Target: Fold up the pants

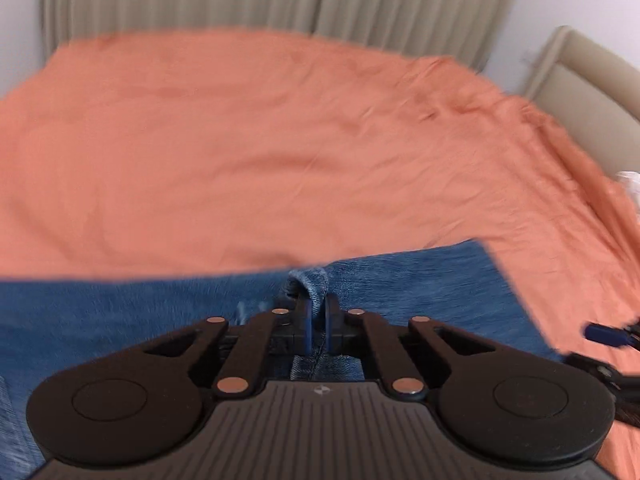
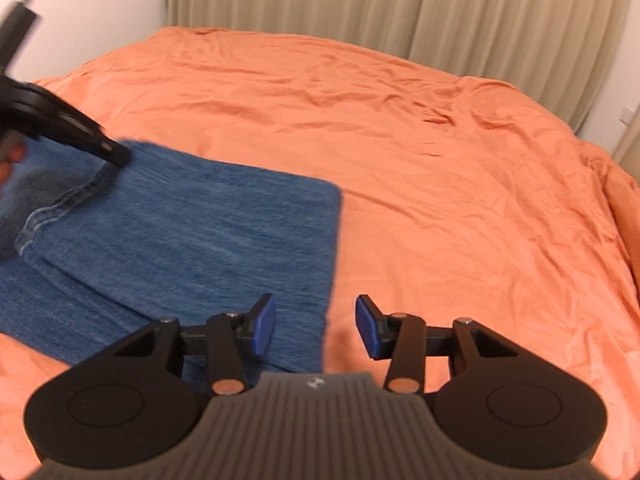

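Note:
The pants are blue jeans [image 2: 192,232], folded into a flat stack on an orange bedsheet [image 2: 400,152]. In the left wrist view the jeans [image 1: 400,292] span the lower frame. My left gripper [image 1: 318,320] is shut on a raised fold of denim with a seam. It also shows in the right wrist view [image 2: 108,152] at the far left edge of the jeans. My right gripper [image 2: 316,326] is open and empty, just above the jeans' near right corner. Its blue pads [image 2: 264,330] straddle the cloth's right edge.
The orange sheet [image 1: 280,140] covers the whole bed. Beige curtains [image 2: 400,4] hang behind it. A padded beige headboard [image 1: 592,92] stands at the right in the left wrist view, with a white thing [image 1: 630,184] beside it.

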The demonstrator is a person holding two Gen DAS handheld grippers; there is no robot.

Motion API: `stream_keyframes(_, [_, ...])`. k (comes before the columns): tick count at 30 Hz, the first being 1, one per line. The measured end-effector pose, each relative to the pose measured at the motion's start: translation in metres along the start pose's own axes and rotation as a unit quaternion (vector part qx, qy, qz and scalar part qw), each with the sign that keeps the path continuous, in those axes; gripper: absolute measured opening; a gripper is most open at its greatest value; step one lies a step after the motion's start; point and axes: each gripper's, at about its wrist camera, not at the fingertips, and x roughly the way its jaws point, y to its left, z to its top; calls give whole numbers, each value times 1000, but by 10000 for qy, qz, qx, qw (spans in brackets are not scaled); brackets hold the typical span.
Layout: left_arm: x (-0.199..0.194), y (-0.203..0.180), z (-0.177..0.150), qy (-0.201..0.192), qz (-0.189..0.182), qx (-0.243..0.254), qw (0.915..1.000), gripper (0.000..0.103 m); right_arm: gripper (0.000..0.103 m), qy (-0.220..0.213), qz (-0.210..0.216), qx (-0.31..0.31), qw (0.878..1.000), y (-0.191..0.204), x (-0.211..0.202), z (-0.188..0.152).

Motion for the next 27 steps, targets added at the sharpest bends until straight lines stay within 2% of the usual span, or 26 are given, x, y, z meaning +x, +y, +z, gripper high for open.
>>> stream_keyframes(1, [-13, -3, 3, -86, -64, 83, 9999, 5, 35, -6, -49, 1, 10000, -4, -1, 1])
stream_keyframes(2, [-24, -6, 6, -116, -45, 175, 9998, 5, 22, -13, -92, 10, 10000, -6, -2, 1])
stream_keyframes(3, [-29, -8, 9, -90, 32, 258, 9996, 5, 13, -1, -98, 51, 9999, -9, -2, 2])
stream_keyframes(6, [-11, 3, 12, 251, 398, 233, 9986, 5, 12, 66, 159, 451, 9988, -21, -1, 5])
stream_keyframes(8, [14, 15, 5, 570, 388, 51, 9976, 5, 12, 96, 408, 761, 9962, -25, 3, 6])
stream_keyframes(11, [43, 27, -13, 811, 357, -48, 9961, 5, 12, 290, 624, 938, 9932, -20, 13, 2])
stream_keyframes(14, [50, 29, -21, 725, 315, -50, 9969, 6, 15, 489, 550, 753, 9944, -10, 19, -10])
stream_keyframes(16, [49, 27, -22, 695, 333, 16, 9970, 15, 15, 718, 522, 600, 9942, -8, 27, -20])
stream_keyframes(20, [46, 21, -20, 723, 380, 297, 9962, 18, 12, 1202, 736, 822, 9866, -14, 36, -43])
stream_keyframes(21, [46, 19, -19, 742, 410, 359, 9958, 20, 8, 1294, 778, 862, 9848, -15, 36, -46])
stream_keyframes(22, [45, 17, -18, 760, 443, 410, 9953, 29, 6, 1345, 808, 899, 9835, -16, 34, -49])
stream_keyframes(25, [33, 14, -16, 681, 457, 533, 9952, 43, 6, 1213, 880, 1023, 9834, -23, 20, -48])
stream_keyframes(27, [22, 11, -11, 552, 442, 632, 9955, 47, 13, 1097, 984, 1340, 9800, -33, 10, -46])
